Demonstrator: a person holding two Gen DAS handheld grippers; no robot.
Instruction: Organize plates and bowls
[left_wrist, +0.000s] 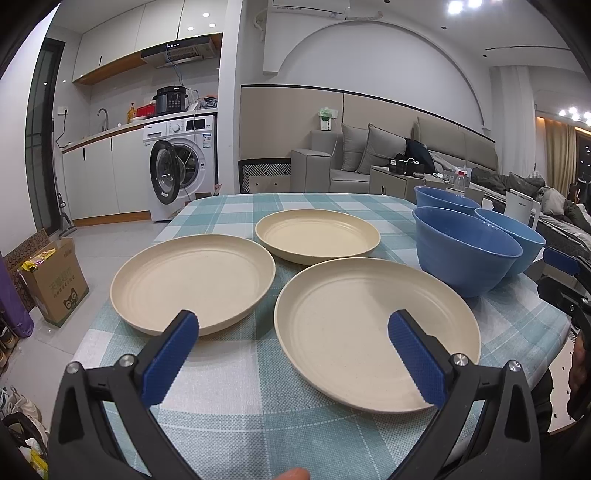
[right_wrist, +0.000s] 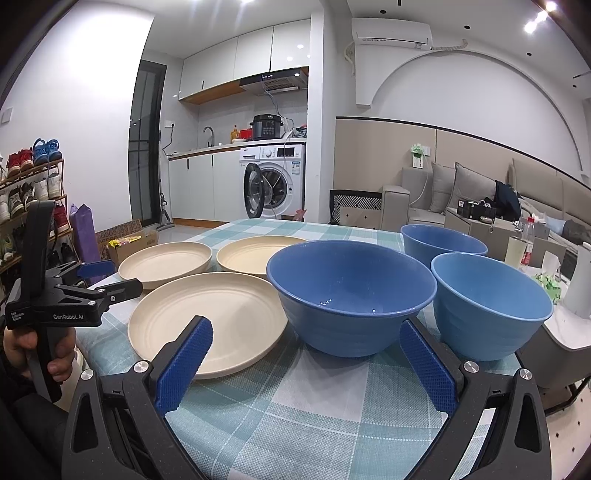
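Note:
Three cream plates lie on the teal checked tablecloth (left_wrist: 251, 398): a near one (left_wrist: 369, 332), a left one (left_wrist: 192, 284) and a far one (left_wrist: 317, 234). Right of them stand three blue bowls: the large nearest (left_wrist: 465, 258) and two behind (left_wrist: 443, 201), (left_wrist: 517, 236). My left gripper (left_wrist: 293, 321) is open, low over the cloth, its fingertips over the near edges of the left and near plates. My right gripper (right_wrist: 306, 326) is open, its fingertips either side of the large bowl's (right_wrist: 351, 288) base, holding nothing. In the right wrist view, the left gripper (right_wrist: 110, 278) shows at the left, held by a hand.
The table's right edge runs close behind the bowls (right_wrist: 487, 295), with a white jug (right_wrist: 580, 284) on a side table beyond. A cardboard box (left_wrist: 55, 280) sits on the floor to the left. A shoe rack (right_wrist: 29, 192) and a washing machine (left_wrist: 177, 166) with its door open stand further back.

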